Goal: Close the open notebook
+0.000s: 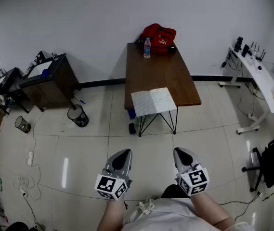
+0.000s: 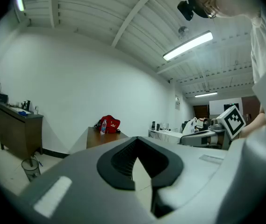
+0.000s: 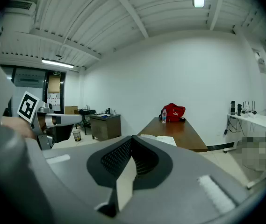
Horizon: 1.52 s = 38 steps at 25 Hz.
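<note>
Left gripper (image 1: 122, 158) and right gripper (image 1: 182, 157) are hanging close in front of the person, over the floor. Both are sitting with jaws pressed together, nothing between them.

Table (image 1: 161, 73) is standing well ahead of both grippers. Going by that, the approach is not yet done.

Floor clutter (image 1: 133, 128) is lying by the near table legs. A careless walk-up is risking a kick or a stumble there.

Notebook (image 1: 153, 101) is lying open, pages up, at the table's near end. Its near edge appears to be running just past the table edge.

Likely trouble, as judged from here:
- Jaws that are staying together cannot pinch a cover. They would need opening first, or the lift would have to come from sliding a tip under.
- Pressing down on the overhanging part is risking a tip-off onto the floor.
- Sweeping one half over without the other gripper pinning the opposite half is likely sliding the whole notebook along the smooth top instead of folding it.
- Catching only some top sheets is risking creased pages and a half-shut book.

Bottle (image 1: 147, 48) and bag (image 1: 159, 36) are sitting at the far end, well apart from the notebook, so they are posing little risk.
</note>
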Tool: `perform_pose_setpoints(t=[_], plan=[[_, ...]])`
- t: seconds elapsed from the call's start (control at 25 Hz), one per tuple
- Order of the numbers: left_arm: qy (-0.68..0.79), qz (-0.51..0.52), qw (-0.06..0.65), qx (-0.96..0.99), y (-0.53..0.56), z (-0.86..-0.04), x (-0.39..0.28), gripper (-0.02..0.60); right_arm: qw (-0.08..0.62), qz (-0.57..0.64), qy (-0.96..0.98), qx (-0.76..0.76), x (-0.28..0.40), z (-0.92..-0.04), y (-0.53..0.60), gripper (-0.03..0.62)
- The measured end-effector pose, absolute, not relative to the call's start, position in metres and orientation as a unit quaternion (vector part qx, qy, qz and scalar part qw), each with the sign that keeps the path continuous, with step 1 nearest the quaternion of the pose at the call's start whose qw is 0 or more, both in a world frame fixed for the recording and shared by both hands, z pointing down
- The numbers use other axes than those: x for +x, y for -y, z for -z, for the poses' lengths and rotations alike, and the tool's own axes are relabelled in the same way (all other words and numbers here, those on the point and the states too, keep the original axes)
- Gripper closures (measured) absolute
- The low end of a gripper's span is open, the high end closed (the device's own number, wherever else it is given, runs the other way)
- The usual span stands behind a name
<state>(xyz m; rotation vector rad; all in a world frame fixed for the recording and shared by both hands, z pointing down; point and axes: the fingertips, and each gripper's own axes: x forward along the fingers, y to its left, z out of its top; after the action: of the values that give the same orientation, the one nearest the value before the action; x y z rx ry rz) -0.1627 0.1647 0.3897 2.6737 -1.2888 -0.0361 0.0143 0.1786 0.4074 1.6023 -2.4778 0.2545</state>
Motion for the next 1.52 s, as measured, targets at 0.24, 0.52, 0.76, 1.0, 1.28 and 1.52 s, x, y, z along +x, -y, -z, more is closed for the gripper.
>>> perform_pose_setpoints(t=[0.24,0.52,0.76,1.0,1.28,1.52], plan=[[0.435,0.012,0.098,0.895,-0.139,-0.4,-0.172,0.575,0.098,-0.093,0.833,0.537,0.007,-0.415,-0.151,0.588],[0.436,0.004,0.113,0.893,-0.088,-0.413,-0.159,0.575,0.104,-0.101,0.837,0.527,0.017,-0.426,-0.101,0.587],[0.444,-0.006,0.125,0.887,-0.018,-0.422,-0.135,0.575,0.107,-0.111,0.84,0.52,0.044,-0.435,-0.026,0.587],[0.459,-0.013,0.145,0.876,0.065,-0.431,-0.103,0.575,0.12,-0.13,0.846,0.502,0.079,-0.446,0.062,0.588],[0.465,-0.012,0.147,0.873,0.138,-0.431,-0.065,0.575,0.113,-0.121,0.857,0.489,0.106,-0.441,0.143,0.587],[0.464,-0.028,0.148,0.873,0.162,-0.435,-0.049,0.575,0.104,-0.136,0.852,0.495,0.128,-0.447,0.172,0.587]])
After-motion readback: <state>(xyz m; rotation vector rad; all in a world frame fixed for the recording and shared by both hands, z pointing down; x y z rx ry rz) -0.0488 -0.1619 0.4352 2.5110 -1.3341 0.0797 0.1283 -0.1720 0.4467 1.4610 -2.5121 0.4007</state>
